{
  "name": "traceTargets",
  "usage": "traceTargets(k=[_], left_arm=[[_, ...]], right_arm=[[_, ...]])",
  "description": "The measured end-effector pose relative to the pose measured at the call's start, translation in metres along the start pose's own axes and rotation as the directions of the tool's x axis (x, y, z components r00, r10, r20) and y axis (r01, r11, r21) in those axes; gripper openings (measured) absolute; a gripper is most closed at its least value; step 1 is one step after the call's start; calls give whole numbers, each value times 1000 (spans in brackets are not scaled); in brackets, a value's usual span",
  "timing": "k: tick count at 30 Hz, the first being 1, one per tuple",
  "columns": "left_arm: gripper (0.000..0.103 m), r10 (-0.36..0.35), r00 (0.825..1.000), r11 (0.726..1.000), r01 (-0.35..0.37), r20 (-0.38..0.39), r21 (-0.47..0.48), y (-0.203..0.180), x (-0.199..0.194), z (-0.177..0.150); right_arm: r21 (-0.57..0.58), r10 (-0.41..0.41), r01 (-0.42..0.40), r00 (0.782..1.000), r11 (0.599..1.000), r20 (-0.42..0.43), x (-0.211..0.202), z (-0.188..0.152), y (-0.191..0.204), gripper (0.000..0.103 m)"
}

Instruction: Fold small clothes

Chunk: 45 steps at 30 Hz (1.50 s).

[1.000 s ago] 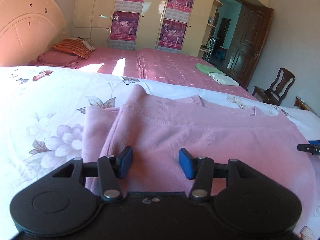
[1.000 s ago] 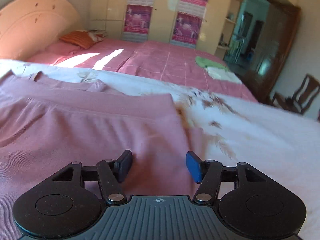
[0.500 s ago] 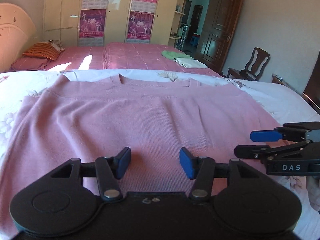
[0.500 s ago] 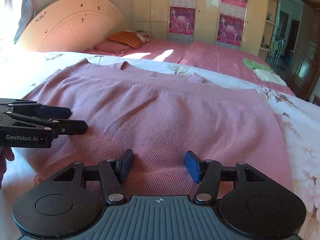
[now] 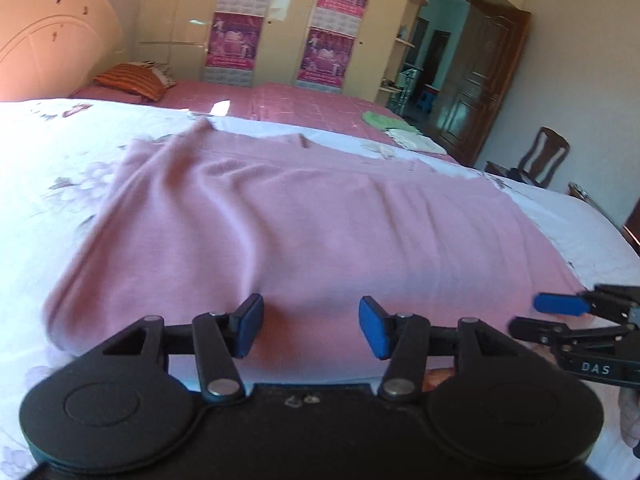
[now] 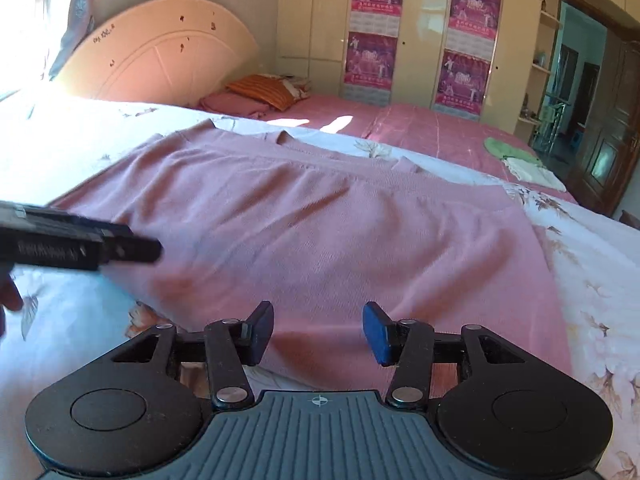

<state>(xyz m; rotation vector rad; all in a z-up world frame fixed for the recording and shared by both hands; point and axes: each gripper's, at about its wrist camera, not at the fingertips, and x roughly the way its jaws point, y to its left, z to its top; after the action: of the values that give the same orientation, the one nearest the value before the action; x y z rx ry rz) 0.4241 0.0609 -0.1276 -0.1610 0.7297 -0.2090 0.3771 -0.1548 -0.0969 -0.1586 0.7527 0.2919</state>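
1. I am watching the pink sweater (image 5: 304,232) lying folded on the floral bedsheet (image 5: 48,168), now squared ahead rather than off to one side.
2. I am holding the left gripper (image 5: 311,330) half-wide, empty.
3. I am narrowing the right gripper (image 6: 318,332), which has just been closing on nothing; next fold pending.

The left gripper (image 5: 311,327) was held tilted downward, its blue pads (image 5: 250,330) set apart with nothing clamped between them. The right gripper (image 6: 318,332) was angled likewise, its jaws just narrowed yet left apart and empty, both tools held side by side.
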Motion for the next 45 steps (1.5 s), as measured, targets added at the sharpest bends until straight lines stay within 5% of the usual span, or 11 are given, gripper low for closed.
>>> traceTargets(k=[3, 6, 8, 13, 16, 22, 25, 39, 43, 45], left_arm=[[49, 73, 997, 997, -74, -4, -25, 36, -10, -2], [48, 73, 997, 996, -73, 1, -44, 58, -23, -7], [48, 81, 997, 997, -81, -6, -15, 57, -25, -6], [52, 139, 990, 990, -140, 7, 29, 35, -30, 0], [53, 184, 982, 982, -183, -29, 40, 36, -19, -9], [53, 194, 980, 980, -192, -50, 48, 36, -18, -6], [53, 200, 979, 979, -197, -48, 53, 34, -18, -7], [60, 247, 964, 964, -234, -99, 126, 26, -24, 1], [64, 235, 971, 972, -233, -55, 35, 33, -58, -11], [61, 167, 985, 979, -171, -47, -111, 43, -75, -21]], right_arm=[[136, -52, 56, 998, 989, -34, -10, -20, -44, 48], [229, -139, 147, 989, 962, -51, -21, -35, -80, 48], [262, -113, 123, 992, 957, -53, -26, -39, -93, 48], [276, -146, 134, 989, 952, 20, -47, -20, -90, 48], [263, -147, 173, 982, 949, -115, -24, -28, -92, 48], [297, -171, 166, 985, 940, -7, -51, -26, -89, 48], [263, -163, 186, 981, 947, -108, -35, -33, -86, 48], [278, -126, 161, 982, 947, -141, -31, -24, -98, 49], [344, -111, 114, 993, 932, -27, -64, -25, -97, 49], [356, -82, 72, 997, 932, 13, -76, -28, -93, 49]])
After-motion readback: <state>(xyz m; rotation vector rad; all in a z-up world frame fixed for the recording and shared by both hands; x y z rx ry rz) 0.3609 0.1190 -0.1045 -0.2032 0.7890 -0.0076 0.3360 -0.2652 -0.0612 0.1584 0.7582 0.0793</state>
